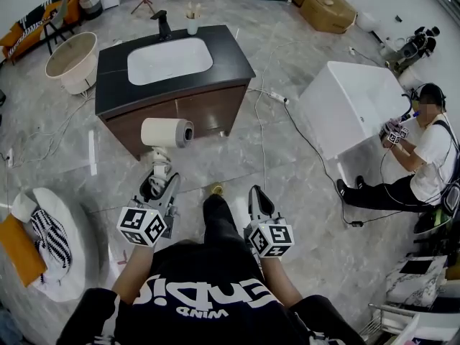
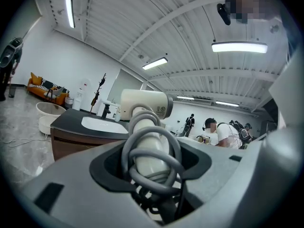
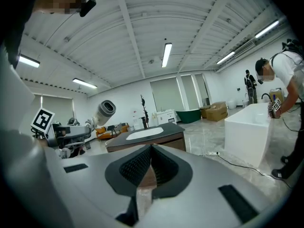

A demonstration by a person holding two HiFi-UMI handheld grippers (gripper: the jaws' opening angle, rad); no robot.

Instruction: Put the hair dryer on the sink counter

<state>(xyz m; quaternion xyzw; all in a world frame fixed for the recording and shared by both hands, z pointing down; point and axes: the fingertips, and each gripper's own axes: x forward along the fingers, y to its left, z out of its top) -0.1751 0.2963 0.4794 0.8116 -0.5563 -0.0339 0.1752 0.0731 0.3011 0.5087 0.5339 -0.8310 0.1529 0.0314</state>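
Observation:
A white hair dryer [image 1: 167, 132] hangs in the air in front of the sink cabinet, its barrel lying sideways. My left gripper [image 1: 159, 184] is shut on the dryer's handle, which has a grey cord [image 2: 151, 161] coiled round it. In the left gripper view the hair dryer [image 2: 145, 104] rises straight out of the jaws. The sink counter [image 1: 115, 63] is a black top with a white basin [image 1: 169, 60], standing ahead of the dryer. My right gripper [image 1: 259, 195] is held beside my leg, shut with nothing in it. In the right gripper view its jaws meet, and the hair dryer [image 3: 105, 109] shows at the left.
A faucet [image 1: 164, 24] and a cup [image 1: 192, 24] stand at the counter's back edge. A white bathtub [image 1: 352, 106] with a seated person [image 1: 424, 160] beside it is at the right. A power strip and cable [image 1: 277, 96] lie on the floor. A round tub [image 1: 72, 60] sits at the far left.

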